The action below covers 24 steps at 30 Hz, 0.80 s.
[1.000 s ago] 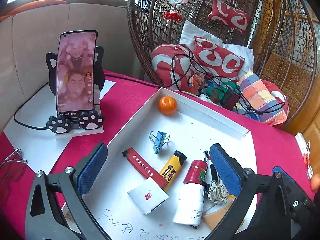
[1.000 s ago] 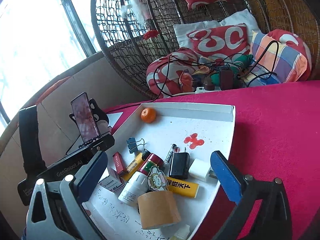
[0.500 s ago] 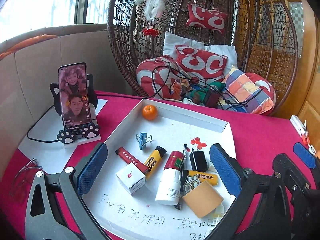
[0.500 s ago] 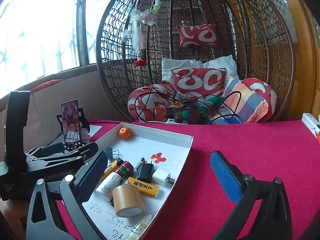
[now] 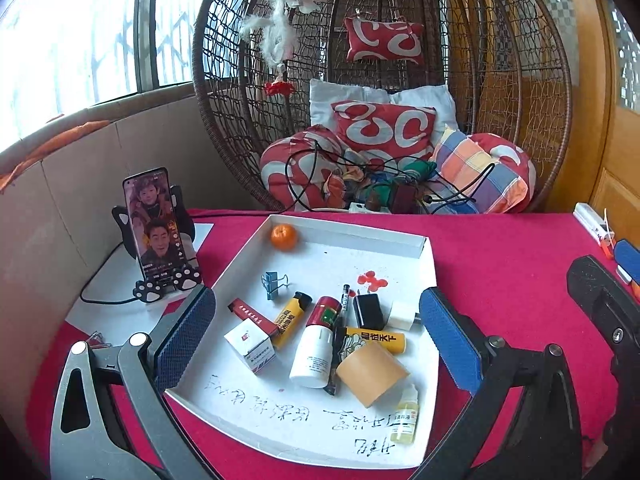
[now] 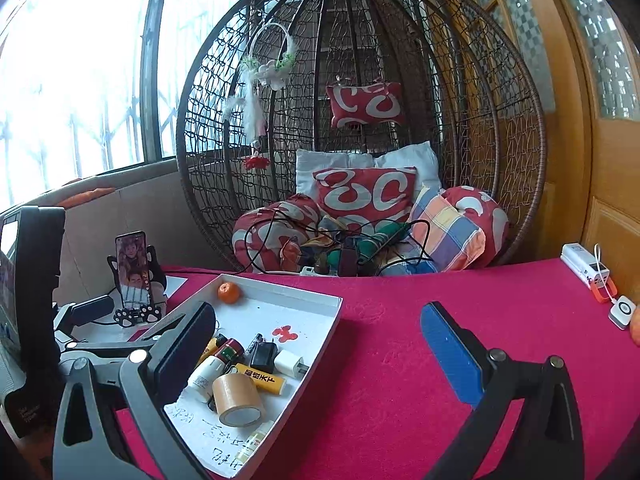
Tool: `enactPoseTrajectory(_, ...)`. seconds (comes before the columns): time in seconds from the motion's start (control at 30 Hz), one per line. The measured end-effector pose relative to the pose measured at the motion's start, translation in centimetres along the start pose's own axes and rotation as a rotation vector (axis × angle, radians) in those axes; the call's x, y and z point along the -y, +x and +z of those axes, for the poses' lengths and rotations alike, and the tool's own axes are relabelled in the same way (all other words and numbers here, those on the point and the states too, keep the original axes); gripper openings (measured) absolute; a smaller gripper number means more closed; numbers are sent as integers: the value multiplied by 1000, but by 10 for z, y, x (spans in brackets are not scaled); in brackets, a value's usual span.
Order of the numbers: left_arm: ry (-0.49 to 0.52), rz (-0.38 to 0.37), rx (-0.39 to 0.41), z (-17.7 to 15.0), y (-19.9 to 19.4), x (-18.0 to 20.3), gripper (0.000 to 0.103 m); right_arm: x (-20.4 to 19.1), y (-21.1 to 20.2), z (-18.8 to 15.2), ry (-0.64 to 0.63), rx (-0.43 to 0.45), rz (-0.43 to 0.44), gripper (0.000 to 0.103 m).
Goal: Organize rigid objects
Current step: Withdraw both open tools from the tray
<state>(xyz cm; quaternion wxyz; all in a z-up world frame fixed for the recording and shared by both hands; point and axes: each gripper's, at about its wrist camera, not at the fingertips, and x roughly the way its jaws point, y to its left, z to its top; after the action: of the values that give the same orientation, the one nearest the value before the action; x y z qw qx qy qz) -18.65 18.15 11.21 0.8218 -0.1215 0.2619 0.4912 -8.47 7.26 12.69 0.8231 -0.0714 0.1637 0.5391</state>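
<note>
A white tray [image 5: 348, 234] lies on the red tablecloth with several small rigid items in it. They include an orange [image 5: 284, 237], a blue binder clip [image 5: 274, 282], a white bottle with a red cap [image 5: 314, 350], a black charger [image 5: 368, 312], a brown tape roll [image 5: 372, 372] and a dropper bottle [image 5: 406, 416]. My left gripper [image 5: 317, 300] hovers open over the tray's near half, holding nothing. In the right wrist view the tray [image 6: 280, 295] sits at lower left with the tape roll [image 6: 238, 400]. My right gripper [image 6: 318, 320] is open over the tray's right rim and the cloth.
A phone on a cat-paw stand [image 5: 156, 224] stands left of the tray, its cable trailing. A wicker hanging chair [image 5: 384, 132] with cushions and tangled cables rises behind the table. A white power bank [image 6: 584, 266] lies at the far right edge. Red cloth [image 6: 440, 292] spreads right of the tray.
Both grippers have drawn back and up from the tray, so the whole tray and chair show. Both stayed open. Nothing in the tray moved.
</note>
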Motion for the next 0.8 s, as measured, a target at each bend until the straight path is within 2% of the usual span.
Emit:
enactPoseTrajectory(0.1,32,15,40,1,-14,10,103,5,-8,1,-1,23,-18,103)
enactPoseTrajectory(0.2,14,68,41,1,-28,16,103,8,-23,3,-17,68,-66,103)
enactPoseTrajectory(0.3,19,21,50,0,-38,21,103,10,-39,5,-59,128,-128,103)
enactPoseTrajectory(0.43,-3,-37,7,-5,-43,27,103,20,-62,3,-51,213,-225,103)
enactPoseTrajectory(0.5,10,-80,-19,-8,-43,33,103,31,-67,3,-22,211,-214,103)
enactPoseTrajectory(0.67,113,-83,-11,-16,-53,63,103,67,-76,0,123,174,-178,103)
enactPoseTrajectory(0.8,138,-76,-5,-19,-58,70,103,88,-96,-4,220,211,-141,103)
